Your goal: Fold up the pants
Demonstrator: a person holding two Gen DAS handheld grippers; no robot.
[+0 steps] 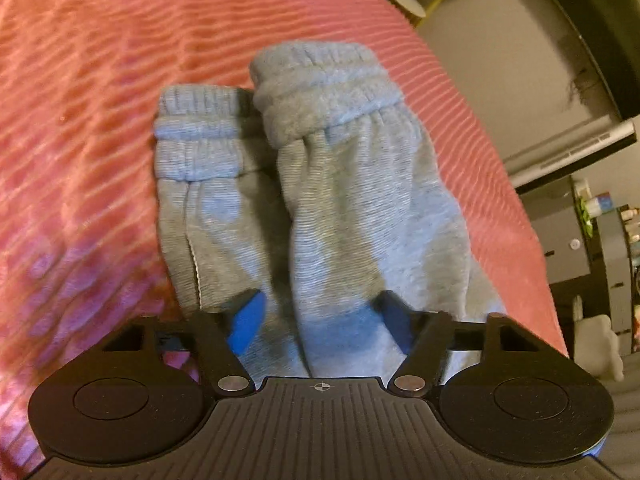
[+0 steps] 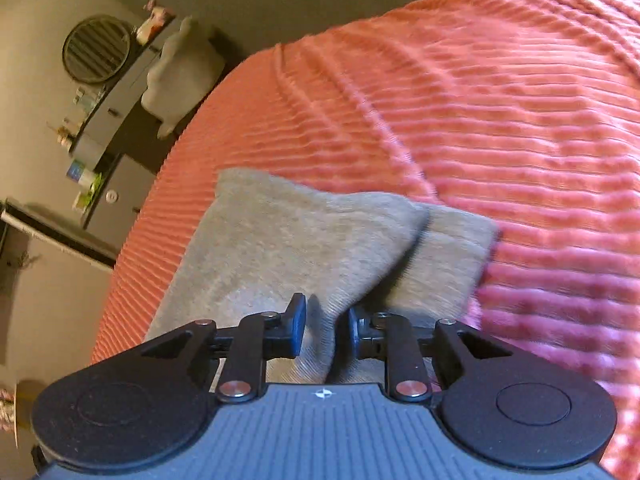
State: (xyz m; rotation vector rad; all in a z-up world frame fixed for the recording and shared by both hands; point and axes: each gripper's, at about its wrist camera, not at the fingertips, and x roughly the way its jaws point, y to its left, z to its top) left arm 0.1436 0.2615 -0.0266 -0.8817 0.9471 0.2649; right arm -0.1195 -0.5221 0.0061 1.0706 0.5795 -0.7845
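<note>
Left wrist view: the left claw (image 1: 320, 320) is spread wide, its blue-tipped fingers (image 1: 248, 322) set well apart with a ridge of the grey pants (image 1: 320, 184) rising between them. The right finger sits partly behind the cloth, so whether either pad actually presses the fabric cannot be told. Ahead of the claw the two pant legs run side by side away from the camera, each ending in a gathered elastic cuff. The left cuff (image 1: 198, 136) lies flatter and nearer; the right cuff (image 1: 326, 88) sits higher and overlaps the inner edge of its neighbour. A pale seam line runs along the left leg. The pants lie on a ribbed pink blanket (image 1: 100, 100) that covers the bed, close to the blanket's right-hand edge. Beyond that edge are grey furniture and a dark shelf unit (image 1: 604, 240) holding small items too blurred to name.

In the right wrist view, the right claw (image 2: 326, 332) has its two dark pads drawn close together, clamped on a raised fold of the same grey pants (image 2: 280, 240), which stands up between the fingers as a narrow pleat. In front of it the cloth spreads flat over the pink blanket (image 2: 500, 120), with one layer overlapping another and a squared corner pointing right. The garment sits near the blanket's left edge. Past that edge are a round dark grille (image 2: 97, 49) on the wall and a low cabinet carrying small, indistinct objects.
</note>
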